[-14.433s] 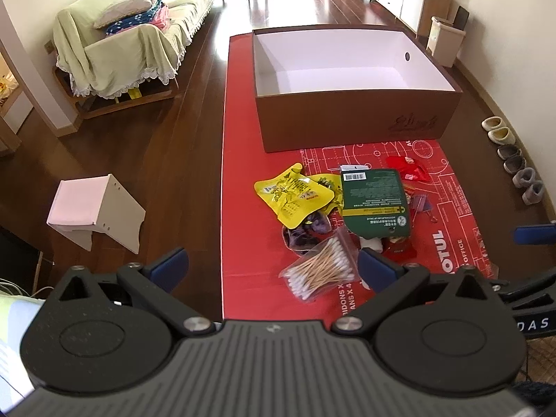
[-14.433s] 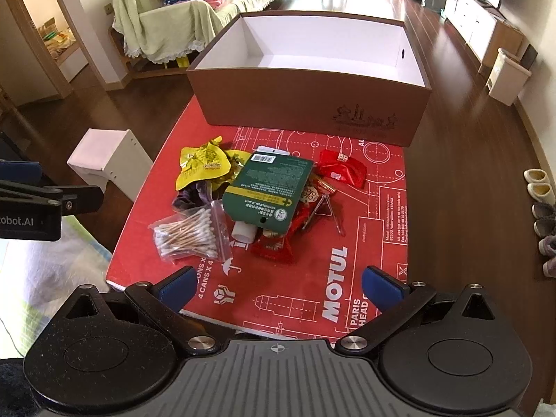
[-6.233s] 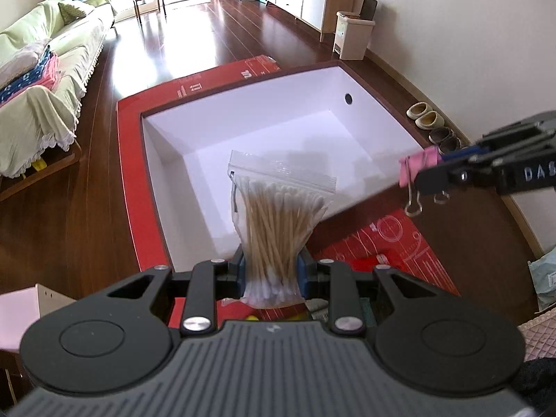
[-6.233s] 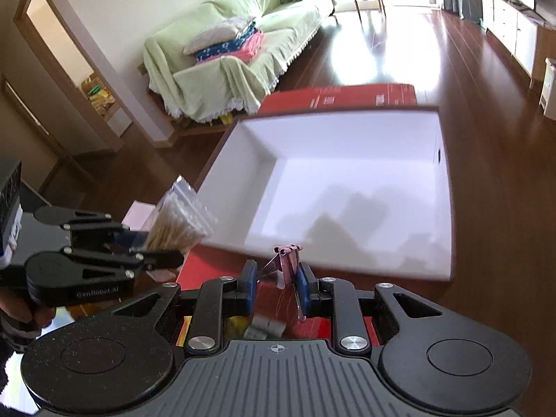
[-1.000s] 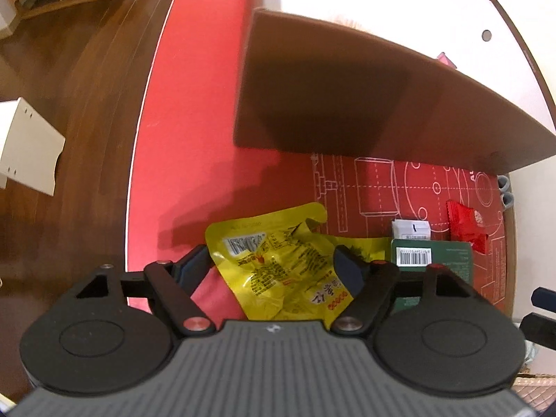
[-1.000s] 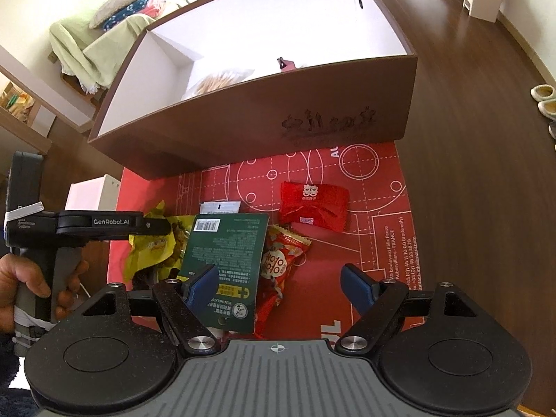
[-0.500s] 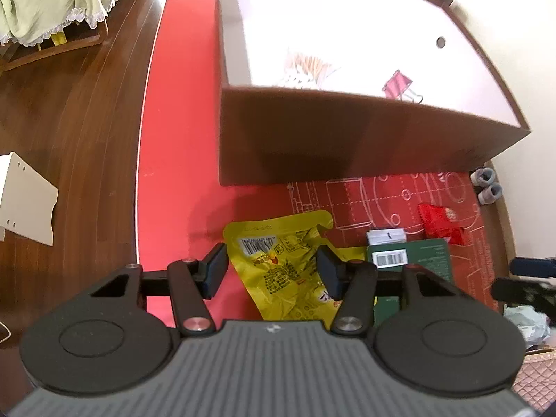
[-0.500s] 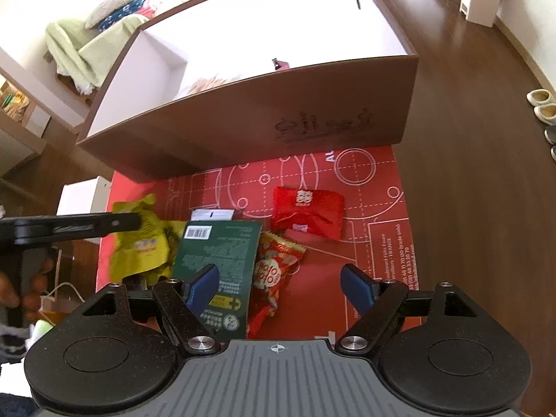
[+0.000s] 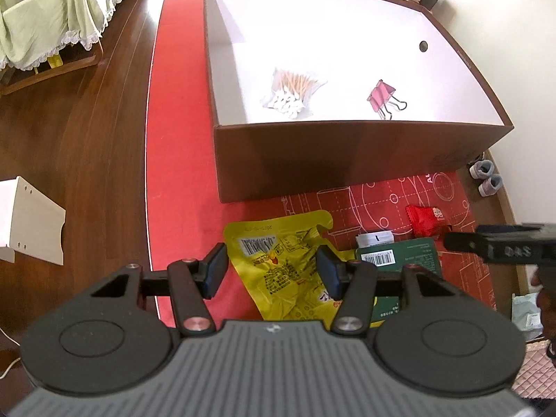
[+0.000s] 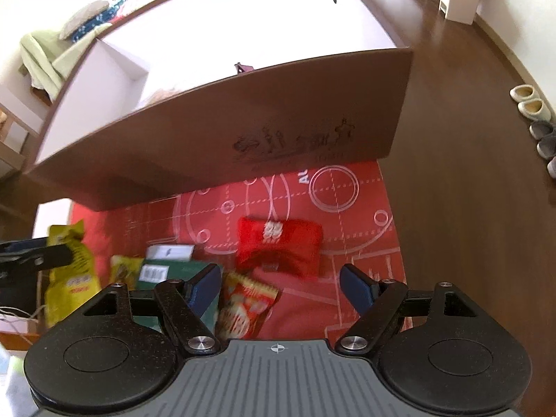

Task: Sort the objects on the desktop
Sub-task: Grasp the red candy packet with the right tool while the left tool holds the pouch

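- A red desk [image 9: 180, 160] carries an open brown box [image 9: 347, 160] at its far end, with a scatter of packets between the box and the near edge
- Inside the box, on its white floor, lie a clear bag of cotton swabs [image 9: 292, 90] toward the left wall and a pink binder clip [image 9: 382, 94] to the right of it
- The left tongs [image 9: 271, 271] hang directly over a yellow snack pouch [image 9: 281, 264], jaws partly open on either side of it and holding nothing; whether they touch it cannot be told
- The pouch's long axis runs from the box side toward the near edge, so the jaws straddle its width
- A green card box [image 9: 399, 260] lies just right of the pouch, nearer the right tongs
- The right tongs [image 10: 279, 286] are wide open and empty, low above a red striped snack packet [image 10: 243, 309]
- A red sachet [image 10: 278, 243] lies just beyond them, toward the box, its long axis across the desk
- Judged from this, the left hand is nearer the pouch, the right hand nearer both red packets
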### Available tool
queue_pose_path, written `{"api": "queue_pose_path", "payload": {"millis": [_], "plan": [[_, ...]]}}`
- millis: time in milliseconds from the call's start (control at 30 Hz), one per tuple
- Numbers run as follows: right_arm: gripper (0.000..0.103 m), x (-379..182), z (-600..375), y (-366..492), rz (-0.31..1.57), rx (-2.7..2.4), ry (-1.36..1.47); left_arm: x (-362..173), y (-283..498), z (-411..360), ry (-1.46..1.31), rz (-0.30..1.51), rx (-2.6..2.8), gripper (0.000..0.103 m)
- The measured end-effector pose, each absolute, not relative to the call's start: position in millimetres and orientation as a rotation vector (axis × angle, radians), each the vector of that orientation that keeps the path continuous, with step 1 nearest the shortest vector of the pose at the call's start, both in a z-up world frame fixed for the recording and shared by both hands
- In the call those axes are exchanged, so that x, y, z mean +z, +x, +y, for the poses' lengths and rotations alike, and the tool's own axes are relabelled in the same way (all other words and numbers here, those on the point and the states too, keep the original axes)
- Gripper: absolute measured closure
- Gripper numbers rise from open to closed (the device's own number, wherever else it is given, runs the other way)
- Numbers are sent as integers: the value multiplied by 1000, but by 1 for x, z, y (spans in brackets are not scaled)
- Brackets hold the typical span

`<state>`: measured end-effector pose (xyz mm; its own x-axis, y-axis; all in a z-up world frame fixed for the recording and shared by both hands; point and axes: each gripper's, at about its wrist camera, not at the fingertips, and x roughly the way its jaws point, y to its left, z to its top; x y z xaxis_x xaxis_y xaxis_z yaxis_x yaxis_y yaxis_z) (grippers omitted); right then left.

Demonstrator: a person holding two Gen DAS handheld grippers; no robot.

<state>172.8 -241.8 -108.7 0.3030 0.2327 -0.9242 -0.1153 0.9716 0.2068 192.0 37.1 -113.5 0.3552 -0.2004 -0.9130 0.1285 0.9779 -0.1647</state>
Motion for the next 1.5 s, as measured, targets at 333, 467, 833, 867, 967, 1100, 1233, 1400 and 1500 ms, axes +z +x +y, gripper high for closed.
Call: {"api": "queue_pose_path", "payload": {"millis": [333,467,833,867,967,1100,1233,1400,1500], "plan": [[42,-130,-228,199,1255,201,71,-112,198,30,-28,1189,-223,52],[53,-129,-220,196,1245,232,-4,-112,199,28,-18,1189,-228,52],[67,-104,-234,186,1208,275,28,-100,199,24,11,1162,-246,52],[67,-100,-236,185,1200,278,33,-98,199,23,16,1158,-247,52],[67,-86,-241,181,1180,286,41,-93,200,20,28,1145,-251,52],[67,-69,-244,176,1158,304,53,-84,199,17,41,1125,-260,52],[67,-53,-245,171,1135,329,61,-73,198,14,43,1102,-270,52],[67,-37,-240,170,1113,363,58,-59,197,9,48,1070,-292,52],[67,-29,-235,172,1106,383,42,-50,198,5,54,1052,-309,52]]}}
